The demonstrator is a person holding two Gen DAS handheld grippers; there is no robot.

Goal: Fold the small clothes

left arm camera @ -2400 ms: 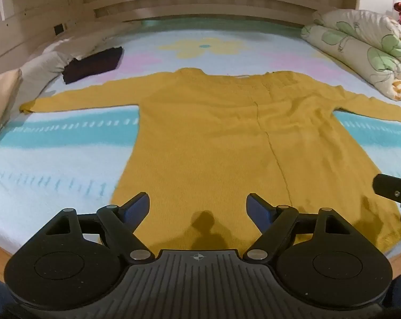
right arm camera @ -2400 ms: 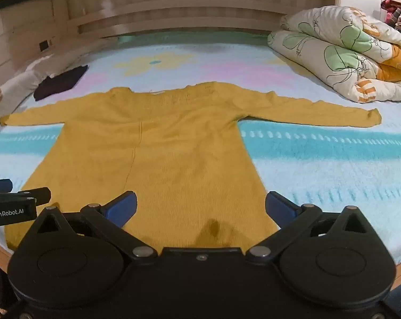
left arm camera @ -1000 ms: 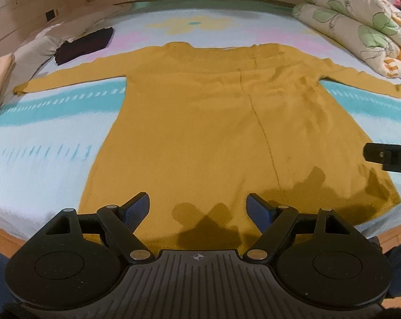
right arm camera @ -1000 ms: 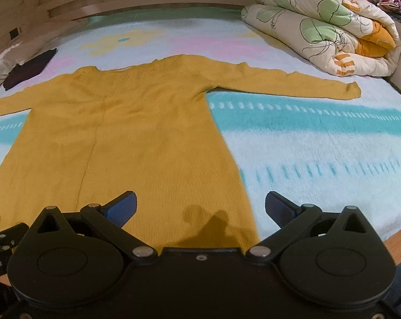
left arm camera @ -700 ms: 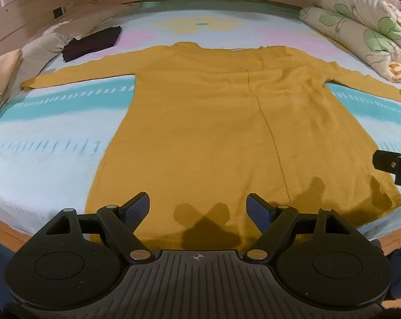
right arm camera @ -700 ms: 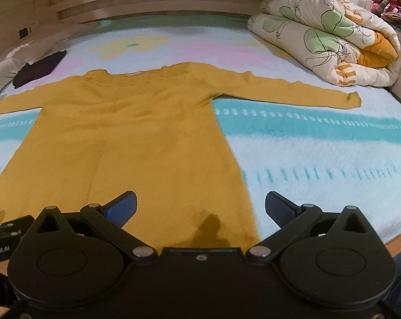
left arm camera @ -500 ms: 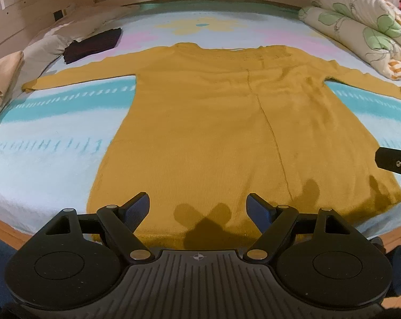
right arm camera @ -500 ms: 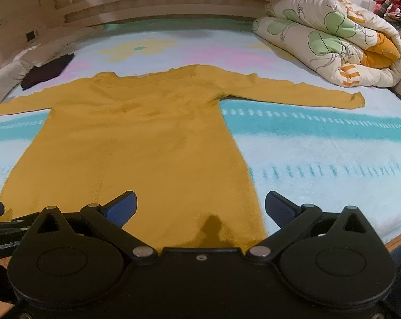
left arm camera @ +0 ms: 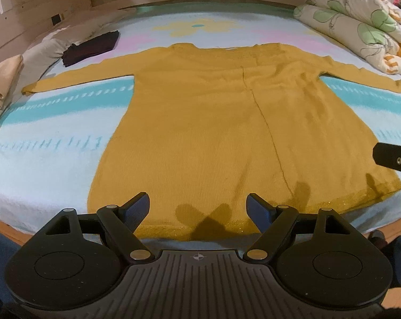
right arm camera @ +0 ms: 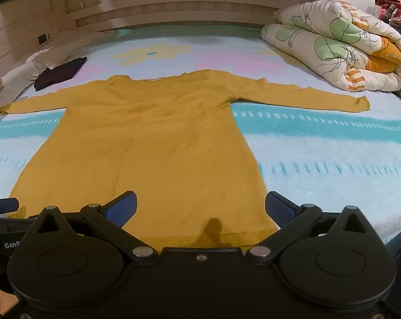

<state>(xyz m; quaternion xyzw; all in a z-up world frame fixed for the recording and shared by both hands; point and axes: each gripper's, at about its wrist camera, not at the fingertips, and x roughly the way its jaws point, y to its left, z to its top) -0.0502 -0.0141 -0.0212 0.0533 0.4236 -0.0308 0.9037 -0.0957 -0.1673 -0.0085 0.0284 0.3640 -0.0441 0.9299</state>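
Observation:
A mustard-yellow long-sleeved knit garment (left arm camera: pixel 213 122) lies flat on the bed with both sleeves spread out; it also shows in the right wrist view (right arm camera: pixel 152 138). Its hem is nearest me, at the bed's front edge. My left gripper (left arm camera: pixel 199 207) is open and empty, hovering just above the middle of the hem. My right gripper (right arm camera: pixel 200 207) is open and empty above the hem's right part, near the right corner. Part of the right gripper shows at the right edge of the left wrist view (left arm camera: pixel 394 159).
The bed has a light blue blanket (left arm camera: pixel 46 143) with teal stripes. A rolled floral duvet (right arm camera: pixel 341 45) lies at the back right. A dark folded garment (left arm camera: pixel 91 47) and beige folded cloth (left arm camera: pixel 0 79) lie at the left. A wooden headboard (right arm camera: pixel 173 2) is behind.
Both grippers have drawn back a little toward the bed's front edge and tilted up slightly, so the hem sits closer to the fingers. Both stay open; the garment has not moved.

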